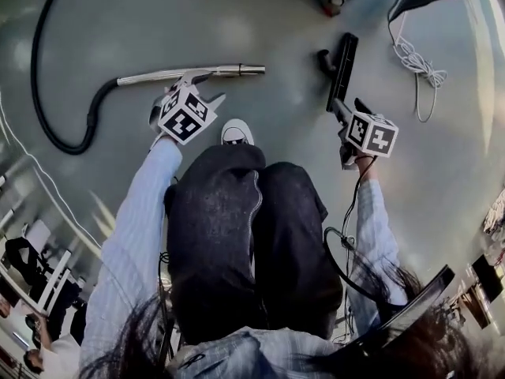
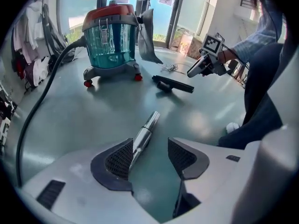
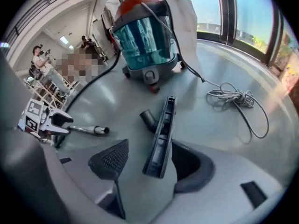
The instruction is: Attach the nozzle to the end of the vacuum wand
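The metal vacuum wand (image 1: 197, 73) lies on the grey floor, its black hose (image 1: 47, 125) curving off to the left. My left gripper (image 1: 203, 90) stands open over the wand's middle. In the left gripper view the wand (image 2: 144, 134) runs between the jaws (image 2: 150, 157), close beside the left pad. The black floor nozzle (image 1: 344, 61) lies to the right, its neck pointing at the wand. My right gripper (image 1: 341, 110) is open at the nozzle's near end. In the right gripper view the nozzle (image 3: 161, 134) sits between the jaws (image 3: 149, 164), nearer the right pad.
The teal and red vacuum canister (image 2: 111, 41) stands on wheels beyond both parts. A coiled grey power cord (image 3: 236, 99) lies on the floor to the right of the nozzle. The person's white shoe (image 1: 235, 133) rests between the two grippers. People and furniture stand far left.
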`<control>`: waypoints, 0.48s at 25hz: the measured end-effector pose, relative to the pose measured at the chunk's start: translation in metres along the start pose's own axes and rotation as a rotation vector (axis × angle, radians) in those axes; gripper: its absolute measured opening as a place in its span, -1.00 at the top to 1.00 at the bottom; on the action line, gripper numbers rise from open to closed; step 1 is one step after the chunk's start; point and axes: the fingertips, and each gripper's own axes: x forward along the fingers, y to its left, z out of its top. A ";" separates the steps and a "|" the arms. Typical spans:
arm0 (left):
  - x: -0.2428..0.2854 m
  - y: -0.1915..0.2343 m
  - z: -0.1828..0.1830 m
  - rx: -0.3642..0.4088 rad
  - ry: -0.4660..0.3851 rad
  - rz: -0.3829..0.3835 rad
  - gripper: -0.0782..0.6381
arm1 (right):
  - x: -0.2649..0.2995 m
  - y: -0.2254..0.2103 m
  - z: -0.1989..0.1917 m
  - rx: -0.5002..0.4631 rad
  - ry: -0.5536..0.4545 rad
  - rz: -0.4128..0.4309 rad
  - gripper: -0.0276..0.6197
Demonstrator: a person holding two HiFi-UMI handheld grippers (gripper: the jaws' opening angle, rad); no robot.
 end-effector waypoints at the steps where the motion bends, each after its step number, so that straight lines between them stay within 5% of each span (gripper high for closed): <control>1: 0.013 0.009 -0.005 0.019 0.002 0.018 0.19 | 0.014 -0.009 0.005 0.003 -0.026 -0.027 0.06; 5: 0.061 0.033 -0.020 0.123 0.033 0.063 0.16 | 0.066 -0.027 0.024 -0.007 -0.091 -0.043 0.00; 12: 0.100 0.038 -0.040 0.189 0.077 0.089 0.16 | 0.108 -0.042 0.021 -0.084 -0.042 -0.049 -0.01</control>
